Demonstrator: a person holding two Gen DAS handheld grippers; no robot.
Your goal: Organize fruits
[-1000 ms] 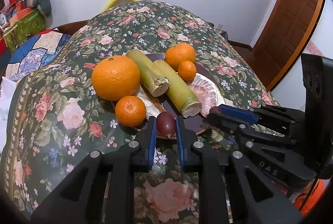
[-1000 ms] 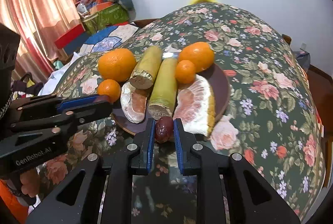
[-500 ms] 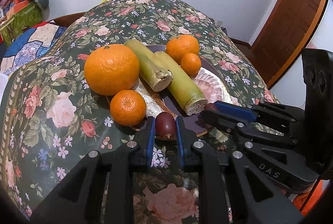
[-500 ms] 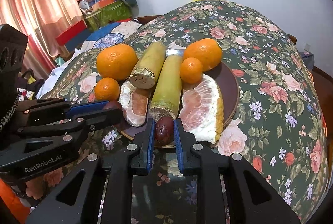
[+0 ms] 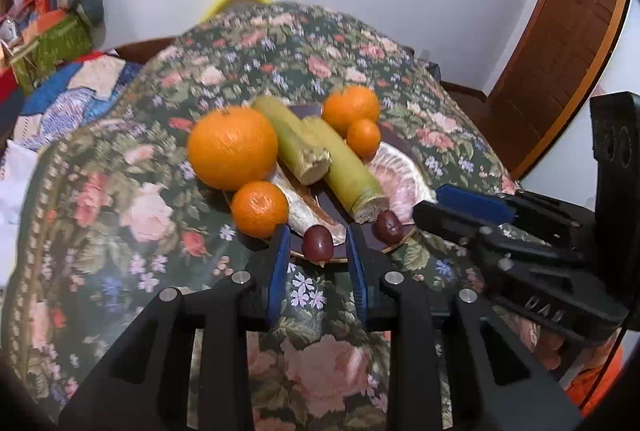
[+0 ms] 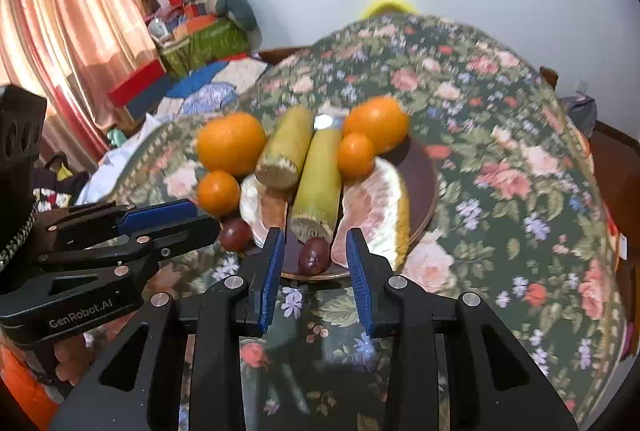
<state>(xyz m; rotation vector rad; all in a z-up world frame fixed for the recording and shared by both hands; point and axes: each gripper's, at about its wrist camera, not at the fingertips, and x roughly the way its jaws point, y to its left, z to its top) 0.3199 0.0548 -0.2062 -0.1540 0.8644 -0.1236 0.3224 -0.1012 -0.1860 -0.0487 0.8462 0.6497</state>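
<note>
A dark round plate [image 5: 320,258] [image 6: 420,175] holds two sugarcane pieces [image 5: 348,175] [image 6: 316,183], pomelo segments [image 5: 396,179] [image 6: 372,207], and oranges large [image 5: 232,151] [image 6: 231,143] and small [image 5: 260,209]. Two dark red jujubes lie on the plate's near rim. My left gripper [image 5: 318,259] is open, with one jujube [image 5: 317,243] lying between its fingers. My right gripper [image 6: 314,259] is open around the other jujube [image 6: 314,255], which also shows in the left wrist view [image 5: 387,226].
The plate sits on a round table under a floral cloth [image 5: 132,215] [image 6: 520,167]. Bedding and boxes [image 6: 200,43] lie behind on the left. A wooden door [image 5: 560,43] stands at the right.
Both grippers have opened and let go of their jujubes, which now lie on the plate's near rim. Both grippers have drawn back slightly.
</note>
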